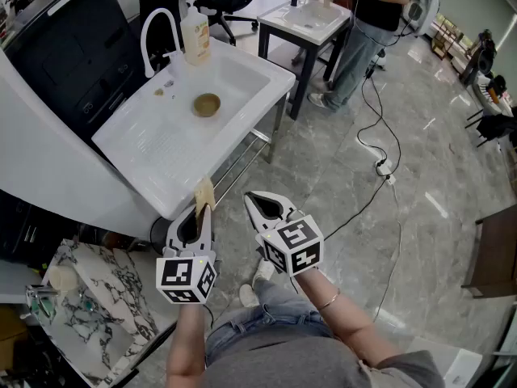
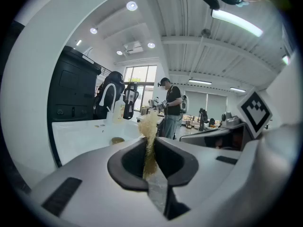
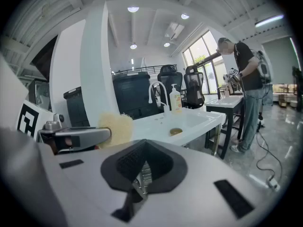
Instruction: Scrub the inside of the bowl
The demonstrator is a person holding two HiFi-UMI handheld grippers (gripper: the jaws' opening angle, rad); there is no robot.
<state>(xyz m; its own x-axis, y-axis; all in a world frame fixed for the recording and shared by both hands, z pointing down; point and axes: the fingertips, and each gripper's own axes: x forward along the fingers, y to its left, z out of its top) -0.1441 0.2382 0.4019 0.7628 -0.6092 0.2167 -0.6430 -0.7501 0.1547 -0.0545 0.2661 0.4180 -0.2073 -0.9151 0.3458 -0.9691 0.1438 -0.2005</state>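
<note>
Two grippers in play, both held short of the white sink [image 1: 153,148]. The left gripper [image 1: 202,209] has its fingers pinched tight on one yellowish scrub pad [image 1: 204,193], which stands upright with its frayed top poking out past the fingertips. The right gripper [image 1: 252,200] sits just beside it, fingers closed together with nothing between them. One brown bowl [image 1: 206,104] rests alone down in the sink basin, well apart from both grippers and from the pad. One soap bottle [image 1: 195,32] stands at the sink's far rim, right beside the single white faucet [image 1: 157,24]. One person [image 1: 367,31] stands at another white surface [image 1: 311,21] in the background.
</note>
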